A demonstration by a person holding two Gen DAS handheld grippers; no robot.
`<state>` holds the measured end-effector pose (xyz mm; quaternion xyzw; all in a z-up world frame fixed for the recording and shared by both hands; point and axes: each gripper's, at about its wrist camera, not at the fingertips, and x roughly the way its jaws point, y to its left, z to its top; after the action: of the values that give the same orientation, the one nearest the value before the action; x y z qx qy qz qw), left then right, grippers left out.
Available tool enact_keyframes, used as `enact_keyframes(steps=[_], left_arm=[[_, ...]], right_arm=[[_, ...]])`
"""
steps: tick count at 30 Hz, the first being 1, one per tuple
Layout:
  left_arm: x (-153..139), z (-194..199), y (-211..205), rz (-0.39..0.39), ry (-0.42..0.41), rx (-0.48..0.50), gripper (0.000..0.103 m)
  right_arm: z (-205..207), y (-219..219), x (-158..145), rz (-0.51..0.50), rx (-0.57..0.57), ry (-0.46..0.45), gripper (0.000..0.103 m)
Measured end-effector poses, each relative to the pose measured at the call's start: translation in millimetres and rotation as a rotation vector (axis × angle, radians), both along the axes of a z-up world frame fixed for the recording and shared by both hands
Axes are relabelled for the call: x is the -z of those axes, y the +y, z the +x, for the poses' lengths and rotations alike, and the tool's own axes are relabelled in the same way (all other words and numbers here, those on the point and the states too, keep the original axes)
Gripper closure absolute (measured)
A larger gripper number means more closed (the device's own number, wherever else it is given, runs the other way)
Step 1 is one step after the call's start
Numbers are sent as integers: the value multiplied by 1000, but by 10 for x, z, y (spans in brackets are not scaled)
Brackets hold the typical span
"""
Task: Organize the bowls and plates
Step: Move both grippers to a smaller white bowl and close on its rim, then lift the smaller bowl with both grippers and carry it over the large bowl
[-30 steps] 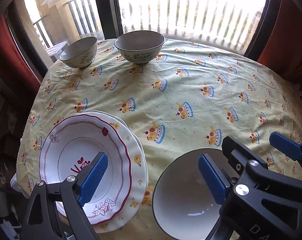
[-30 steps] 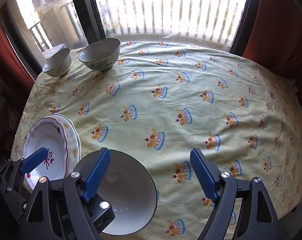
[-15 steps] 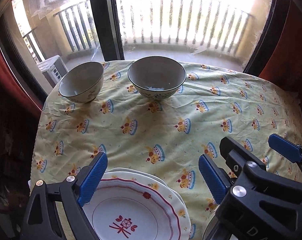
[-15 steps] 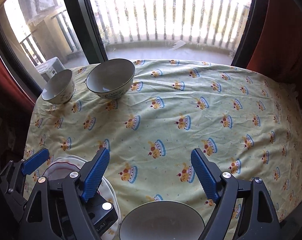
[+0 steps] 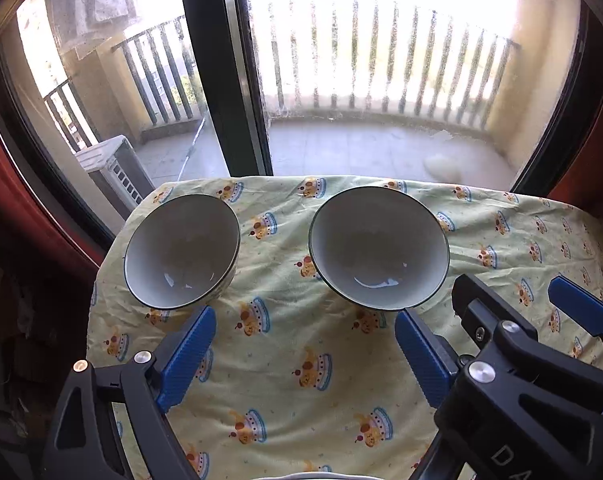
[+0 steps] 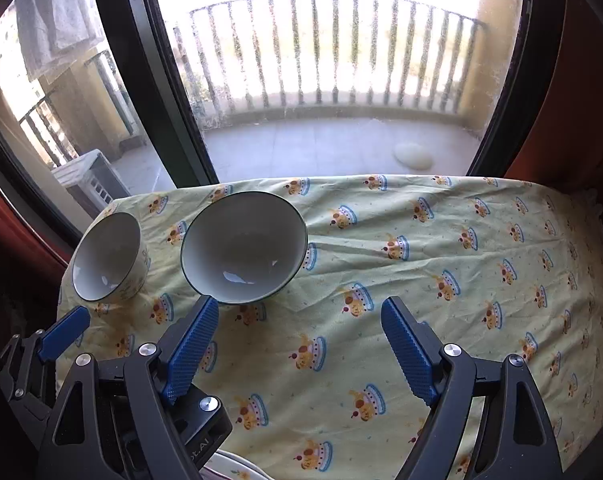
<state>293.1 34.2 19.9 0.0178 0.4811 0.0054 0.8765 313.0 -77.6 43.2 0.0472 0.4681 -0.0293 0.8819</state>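
From the left wrist: left gripper [image 5: 305, 354] spread wide, blue pads [image 5: 187, 354] well apart, clamped on nothing, hanging above bare tablecloth [image 5: 301, 380]. Ahead of the left pad, a smaller bowl [image 5: 181, 250], upright and empty; ahead of the right pad, a larger bowl [image 5: 378, 248], likewise upright and empty, standing apart from the first with cloth between. Neither bowl touched by a pad. Just to the right, the other tool's black frame and blue pad [image 5: 577, 306]. At the bottom edge, under the tool, a thin white sliver of a rim, too little to identify. Beyond the bowls, the table's far edge, then a dark window frame [image 5: 225, 72], a balcony railing [image 5: 381, 60] in glare, red curtain at both sides. From the right wrist: right gripper [image 6: 301, 350] also gaping, pads parted, gripping nothing, over yellow cloth printed with crowns. Larger bowl [image 6: 243, 248] just beyond the left pad, not in contact; smaller bowl [image 6: 107, 256] further left, near the table corner. Left gripper's blue pad [image 6: 63, 332] alongside at lower left. Below the tool, a plate [image 6: 237, 468] edge barely showing. Wide bare stretch of cloth off to the right.
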Motion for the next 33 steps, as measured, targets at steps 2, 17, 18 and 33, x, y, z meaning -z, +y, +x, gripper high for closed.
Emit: enact_keyframes(steps=[2, 17, 18, 33], left_arm=[[32, 115, 21, -8, 0, 3, 11], [408, 708, -35, -16, 3, 33, 38], [442, 734, -32, -28, 11, 27, 41], [781, 922, -60, -47, 71, 27, 83]], right_arm=[[120, 12, 32, -4, 12, -1, 17], [669, -99, 382, -24, 114, -8, 30], [703, -106, 414, -23, 114, -1, 33], [951, -86, 788, 24, 92, 41, 84]])
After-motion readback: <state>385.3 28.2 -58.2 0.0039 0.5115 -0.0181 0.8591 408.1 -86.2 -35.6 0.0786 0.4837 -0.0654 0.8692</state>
